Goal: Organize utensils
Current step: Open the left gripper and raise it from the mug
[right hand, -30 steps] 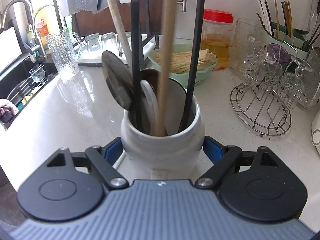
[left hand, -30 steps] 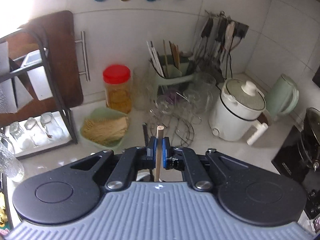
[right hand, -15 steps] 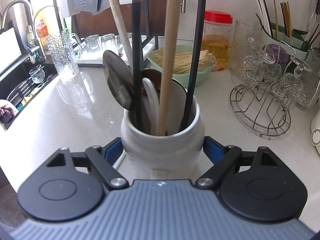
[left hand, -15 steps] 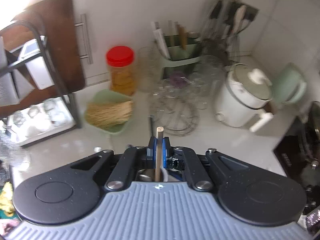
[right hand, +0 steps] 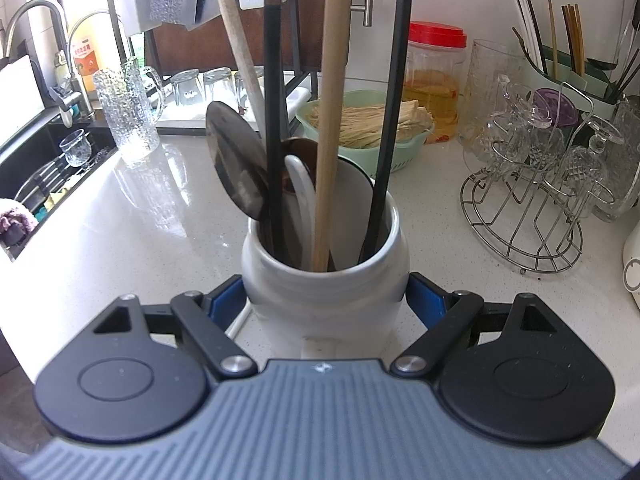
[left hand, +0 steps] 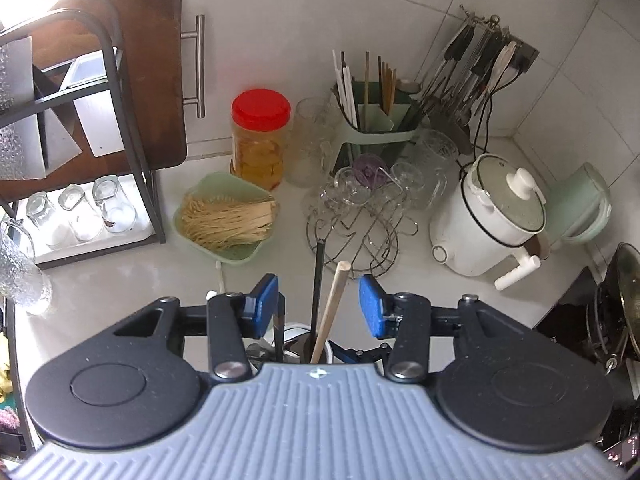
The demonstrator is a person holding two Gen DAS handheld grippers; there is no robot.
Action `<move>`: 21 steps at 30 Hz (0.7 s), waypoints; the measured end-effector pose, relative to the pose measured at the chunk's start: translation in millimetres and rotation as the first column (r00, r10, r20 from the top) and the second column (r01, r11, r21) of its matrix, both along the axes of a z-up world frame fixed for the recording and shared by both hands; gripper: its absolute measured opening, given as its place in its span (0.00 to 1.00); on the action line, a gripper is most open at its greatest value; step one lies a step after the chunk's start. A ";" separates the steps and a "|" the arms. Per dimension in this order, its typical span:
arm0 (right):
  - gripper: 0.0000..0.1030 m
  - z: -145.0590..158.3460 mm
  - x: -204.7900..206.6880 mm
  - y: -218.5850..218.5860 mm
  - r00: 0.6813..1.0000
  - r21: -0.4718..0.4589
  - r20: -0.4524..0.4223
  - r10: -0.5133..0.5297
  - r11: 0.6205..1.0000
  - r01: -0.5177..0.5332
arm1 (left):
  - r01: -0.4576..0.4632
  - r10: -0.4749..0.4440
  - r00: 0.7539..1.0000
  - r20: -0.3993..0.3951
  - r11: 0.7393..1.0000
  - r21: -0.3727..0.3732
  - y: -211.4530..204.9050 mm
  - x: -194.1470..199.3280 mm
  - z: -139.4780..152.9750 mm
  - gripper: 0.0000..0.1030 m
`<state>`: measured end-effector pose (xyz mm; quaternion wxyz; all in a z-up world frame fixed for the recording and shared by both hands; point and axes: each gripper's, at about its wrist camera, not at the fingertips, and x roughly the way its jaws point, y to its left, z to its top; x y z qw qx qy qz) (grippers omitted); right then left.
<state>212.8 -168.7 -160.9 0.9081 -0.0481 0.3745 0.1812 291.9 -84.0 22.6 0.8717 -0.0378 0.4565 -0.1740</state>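
On a white countertop (right hand: pixel 100 240), a white ceramic utensil crock (right hand: pixel 324 284) is clasped by the right gripper (right hand: pixel 326 300), while a wooden handle (left hand: pixel 332 308), standing in the crock, is flanked untouched by the just-opened left gripper (left hand: pixel 319 306).

A pale speckled countertop (right hand: pixel 120 248) carries everything. A white ceramic crock (right hand: pixel 324 292) full of utensils stands on it. Behind it sits a green basket (right hand: pixel 396 152) of dry noodles, and just beside that a jar with a red lid (right hand: pixel 436 76). A wire glass rack (right hand: pixel 520 220) stands to the right, a textured glass mug (right hand: pixel 128 116) to the left near the sink, and a white cooker (left hand: pixel 488 220) near the corner
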 end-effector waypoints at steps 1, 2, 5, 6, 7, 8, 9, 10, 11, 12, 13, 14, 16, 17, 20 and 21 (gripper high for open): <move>0.86 0.0 0.1 -0.1 1.000 0.000 0.000 -0.001 1.000 0.001 | -0.002 0.002 1.000 0.006 1.000 -0.002 1.8 -2.1 0.2 0.49; 0.86 -0.1 0.0 -0.1 1.000 0.000 0.000 -0.003 1.000 0.003 | -0.003 0.003 1.000 0.010 1.000 -0.005 3.5 -3.9 0.1 0.49; 0.86 -0.4 -0.6 0.1 1.000 0.000 0.003 -0.010 1.000 0.010 | -0.004 0.004 1.000 0.026 1.000 -0.025 9.0 -11.5 0.8 0.49; 0.86 -0.4 -0.8 0.2 1.000 0.001 0.004 -0.013 1.000 0.013 | -0.006 0.007 0.999 0.040 1.000 -0.024 10.6 -14.7 1.5 0.49; 0.86 -0.6 -1.1 0.0 1.000 0.000 0.005 -0.015 1.000 0.015 | -0.006 0.007 0.998 0.055 1.000 -0.022 11.8 -17.8 2.4 0.49; 0.86 -0.7 -1.4 0.0 1.000 0.001 0.006 -0.018 1.000 0.018 | -0.005 0.007 0.997 0.075 1.000 -0.020 13.8 -21.6 3.7 0.49; 0.86 -0.7 -1.4 0.2 1.000 0.000 0.006 -0.020 1.000 0.020 | -0.006 0.007 0.996 0.089 1.000 -0.018 15.7 -24.5 4.3 0.49; 0.86 -0.6 -1.4 0.4 1.000 -0.001 0.006 -0.022 1.000 0.022 | -0.007 0.009 0.995 0.099 1.000 -0.018 18.0 -26.7 4.5 0.49; 0.86 -0.6 -1.8 0.5 1.000 -0.001 0.006 -0.024 1.000 0.024 | -0.010 0.012 0.994 0.107 1.000 -0.020 20.9 -29.2 4.0 0.49; 0.86 -0.4 -1.5 0.8 1.000 -0.003 0.005 -0.025 1.000 0.025 | -0.014 0.016 0.993 0.114 1.000 -0.023 24.5 -31.3 3.2 0.49; 0.86 -0.5 -1.4 1.1 1.000 -0.004 0.004 -0.027 1.000 0.027 | -0.017 0.020 0.993 0.119 0.999 -0.027 27.7 -33.2 2.1 0.49; 0.86 -0.4 -1.0 1.3 1.000 -0.006 0.003 -0.029 1.000 0.029 | -0.020 0.024 0.992 0.125 0.999 -0.031 31.9 -34.9 0.6 0.49; 0.86 -0.5 -0.7 1.9 0.999 -0.009 0.000 -0.032 0.999 0.032 | -0.029 0.033 0.990 0.136 0.999 -0.031 40.3 -38.1 -3.6 0.49; 0.86 -0.4 -0.4 2.2 0.999 -0.010 -0.001 -0.033 0.999 0.033 | -0.035 0.039 0.989 0.142 0.999 -0.026 43.9 -39.8 -5.9 0.49; 0.86 -0.6 -1.0 3.4 0.999 -0.012 -0.002 -0.043 0.999 0.043 | -0.053 0.056 0.988 0.145 0.998 -0.022 56.5 -44.3 -16.8 0.49; 0.86 -0.8 -1.2 3.8 0.999 -0.013 -0.002 -0.046 0.999 0.046 | -0.061 0.064 0.988 0.137 0.998 -0.027 60.8 -44.2 -21.3 0.49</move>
